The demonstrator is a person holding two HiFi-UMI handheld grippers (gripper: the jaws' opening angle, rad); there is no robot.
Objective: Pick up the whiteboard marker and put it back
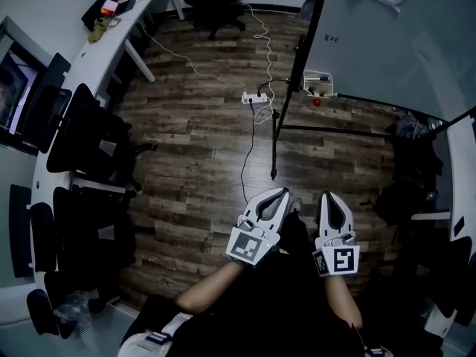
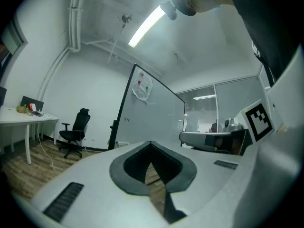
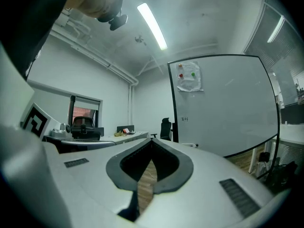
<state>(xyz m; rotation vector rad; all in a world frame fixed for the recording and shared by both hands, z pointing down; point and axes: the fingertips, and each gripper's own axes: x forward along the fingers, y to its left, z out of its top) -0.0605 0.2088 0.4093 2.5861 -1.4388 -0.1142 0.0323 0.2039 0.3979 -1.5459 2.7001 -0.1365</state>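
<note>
Left gripper (image 1: 277, 193) and right gripper (image 1: 332, 196): smooth white shells, dark ribbed pads, jaws fully closed tip to tip, nothing held. Marker (image 1: 321, 78), slim stick, lies on tray (image 1: 330, 93) at glossy whiteboard's (image 1: 387, 43) lower edge, well apart across wood-plank floor (image 1: 201, 147).

The plank floor (image 1: 186, 155) is carrying a white power strip (image 1: 253, 97) well ahead of the jaws (cables (image 1: 248, 149) trailing off it); the whiteboard stand's foot (image 1: 274, 172) is resting nearer, just ahead.
</note>
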